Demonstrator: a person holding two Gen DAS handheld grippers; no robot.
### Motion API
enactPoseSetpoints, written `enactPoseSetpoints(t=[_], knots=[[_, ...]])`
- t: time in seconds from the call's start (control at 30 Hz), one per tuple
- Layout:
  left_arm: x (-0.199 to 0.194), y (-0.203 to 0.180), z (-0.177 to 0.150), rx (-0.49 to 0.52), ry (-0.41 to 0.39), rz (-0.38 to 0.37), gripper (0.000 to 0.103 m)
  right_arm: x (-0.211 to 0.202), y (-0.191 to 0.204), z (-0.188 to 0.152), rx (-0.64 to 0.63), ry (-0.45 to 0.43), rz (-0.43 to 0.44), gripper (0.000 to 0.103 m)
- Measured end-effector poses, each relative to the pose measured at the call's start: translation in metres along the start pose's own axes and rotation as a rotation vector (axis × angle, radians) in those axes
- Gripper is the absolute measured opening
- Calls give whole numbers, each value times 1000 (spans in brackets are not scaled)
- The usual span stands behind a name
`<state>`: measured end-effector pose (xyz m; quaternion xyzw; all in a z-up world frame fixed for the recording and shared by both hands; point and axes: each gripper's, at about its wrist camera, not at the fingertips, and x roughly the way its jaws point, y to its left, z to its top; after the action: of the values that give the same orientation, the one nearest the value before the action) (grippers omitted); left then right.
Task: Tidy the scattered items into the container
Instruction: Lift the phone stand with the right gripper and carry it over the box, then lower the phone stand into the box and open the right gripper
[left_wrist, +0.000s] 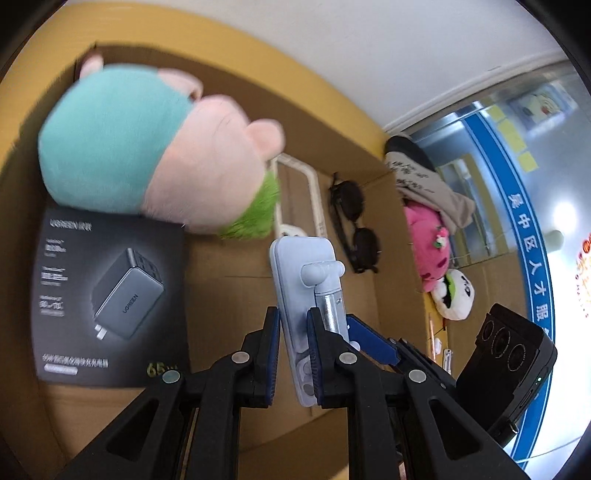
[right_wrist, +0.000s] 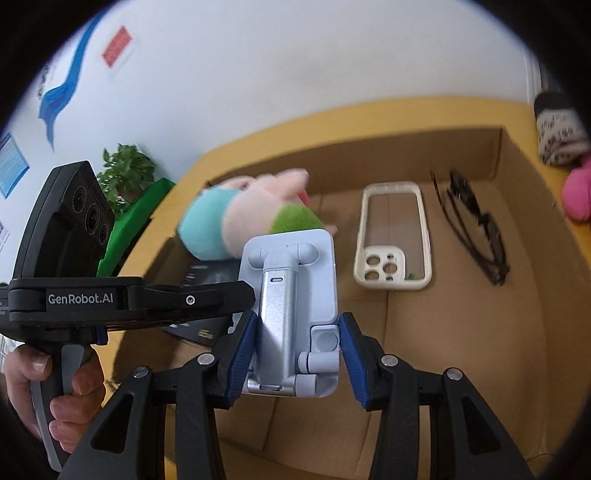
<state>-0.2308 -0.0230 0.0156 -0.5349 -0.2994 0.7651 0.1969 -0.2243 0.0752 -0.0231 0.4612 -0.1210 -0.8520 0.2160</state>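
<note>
Both grippers clamp one pale-blue phone stand (left_wrist: 306, 295): the left gripper (left_wrist: 293, 354) pinches its thin edge, the right gripper (right_wrist: 297, 354) spans its width. Two grips probably keep the hinged stand from unfolding. It hangs over the open cardboard box (right_wrist: 461, 332), not yet released. Inside lie a plush toy (left_wrist: 147, 147), a charger carton (left_wrist: 107, 295), a phone case (right_wrist: 393, 236) and sunglasses (right_wrist: 476, 229); the floor below looks bare, though blurred.

Left tool (left_wrist: 293, 354) and right tool (right_wrist: 297, 356) both clamped, angled down.
</note>
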Motion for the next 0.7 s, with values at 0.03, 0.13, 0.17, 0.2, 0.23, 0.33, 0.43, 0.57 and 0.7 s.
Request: enactPoseSetpoints(t=[0.03,0.13,0.17,0.2,0.23,0.33,0.43,0.57,0.7], knots=[[9,7,2,-18,20,6,13,8,-5,-2,14,17,-1,45],[27,16,2,-34,49,23,15,20,-10,-2,31,48,-41,45],[28,17,3,-42,46,14,15,20,-8,-1,16,49,-60,45],[29,15,4,-38,44,14,14,23,-7,-1,13,70,-67,45],[29,14,5,-25,48,25,14,25,-7,0,16,81,-70,45],[30,12,6,-4,63,35,14,24,-7,-2,27,97,-70,46],[27,11,5,-3,49,43,14,21,-6,-3,29,102,-59,53],[3,-4,-2,50,-35,66,15,-5,0,-5,-4,48,-47,73],[-50,-31,-30,165,-220,145,66,-59,7,-19,-103,-86,-85,80]])
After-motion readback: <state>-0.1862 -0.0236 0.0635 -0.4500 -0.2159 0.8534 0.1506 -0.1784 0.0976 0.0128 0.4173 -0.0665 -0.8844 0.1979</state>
